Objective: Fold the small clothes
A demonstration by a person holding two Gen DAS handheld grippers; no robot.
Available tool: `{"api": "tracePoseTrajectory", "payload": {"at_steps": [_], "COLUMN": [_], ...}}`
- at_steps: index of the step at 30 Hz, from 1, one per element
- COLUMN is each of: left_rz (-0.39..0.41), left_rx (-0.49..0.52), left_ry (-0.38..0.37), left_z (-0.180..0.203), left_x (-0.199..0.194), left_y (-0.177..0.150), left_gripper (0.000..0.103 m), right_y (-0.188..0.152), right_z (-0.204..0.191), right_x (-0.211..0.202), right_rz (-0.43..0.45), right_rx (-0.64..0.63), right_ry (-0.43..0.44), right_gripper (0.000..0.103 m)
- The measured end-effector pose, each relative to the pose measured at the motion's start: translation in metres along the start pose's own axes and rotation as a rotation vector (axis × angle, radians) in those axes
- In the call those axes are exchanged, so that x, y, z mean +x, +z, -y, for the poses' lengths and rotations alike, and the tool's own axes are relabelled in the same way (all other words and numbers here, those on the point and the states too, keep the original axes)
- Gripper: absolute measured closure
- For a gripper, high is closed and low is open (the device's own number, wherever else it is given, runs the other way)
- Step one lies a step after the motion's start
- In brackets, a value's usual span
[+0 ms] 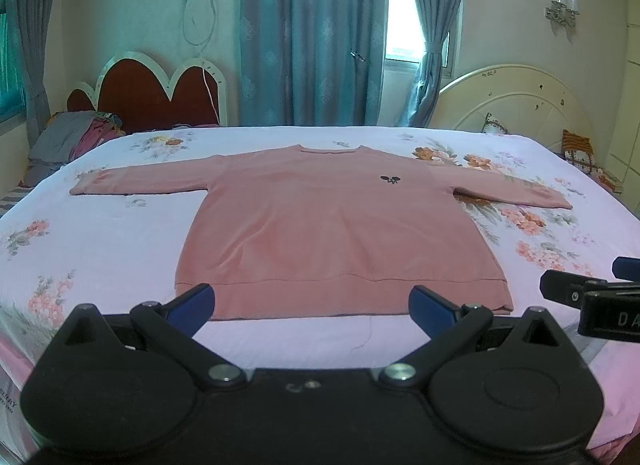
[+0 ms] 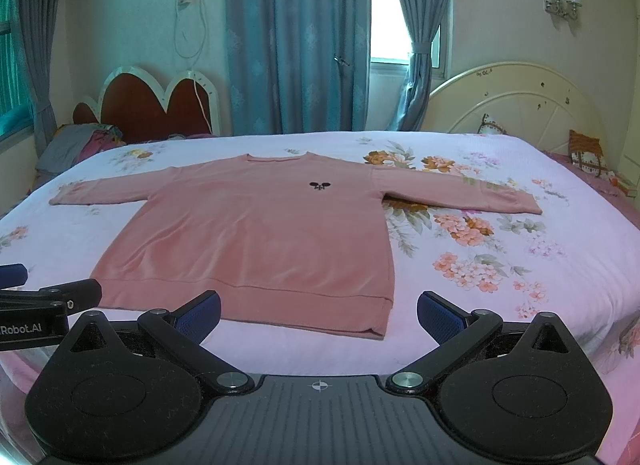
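Note:
A pink long-sleeved sweater [image 1: 328, 225] lies flat and face up on the bed, sleeves spread out to both sides, a small dark emblem on its chest; it also shows in the right wrist view [image 2: 248, 237]. My left gripper [image 1: 312, 307] is open and empty, just short of the sweater's hem. My right gripper [image 2: 318, 317] is open and empty, near the hem's right corner. The right gripper's side shows at the right edge of the left wrist view [image 1: 592, 297]; the left gripper's side shows at the left edge of the right wrist view [image 2: 48, 305].
The bed has a white floral sheet [image 1: 100, 249]. A pile of clothes [image 1: 72, 137] lies at the far left by a red headboard [image 1: 156, 93]. A cream headboard [image 2: 516, 101] and cushions [image 2: 588, 153] stand at the right. Curtains [image 1: 312, 37] hang behind.

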State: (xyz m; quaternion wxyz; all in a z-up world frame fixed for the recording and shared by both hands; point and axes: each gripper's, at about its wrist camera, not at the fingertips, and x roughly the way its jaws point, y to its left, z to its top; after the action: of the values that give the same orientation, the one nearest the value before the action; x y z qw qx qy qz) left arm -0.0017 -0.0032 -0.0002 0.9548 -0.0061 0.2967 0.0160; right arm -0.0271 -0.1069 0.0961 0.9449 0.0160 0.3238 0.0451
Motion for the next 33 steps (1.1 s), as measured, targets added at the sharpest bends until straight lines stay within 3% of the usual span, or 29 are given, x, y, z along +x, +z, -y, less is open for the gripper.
{"api": "tracePoseTrajectory", "payload": {"at_steps": [33], "left_rz": [0.006], "left_rx": [0.003], "left_ry": [0.016], "left_z": [-0.002], "left_x": [-0.0009], "left_y": [0.0004], "left_gripper": [0.0], "right_y": [0.0002], "right_z": [0.0041], "right_x": [0.0011], "right_rz": [0.0], "right_rx": [0.003], "right_ry": [0.002], "right_gripper": [0.0]}}
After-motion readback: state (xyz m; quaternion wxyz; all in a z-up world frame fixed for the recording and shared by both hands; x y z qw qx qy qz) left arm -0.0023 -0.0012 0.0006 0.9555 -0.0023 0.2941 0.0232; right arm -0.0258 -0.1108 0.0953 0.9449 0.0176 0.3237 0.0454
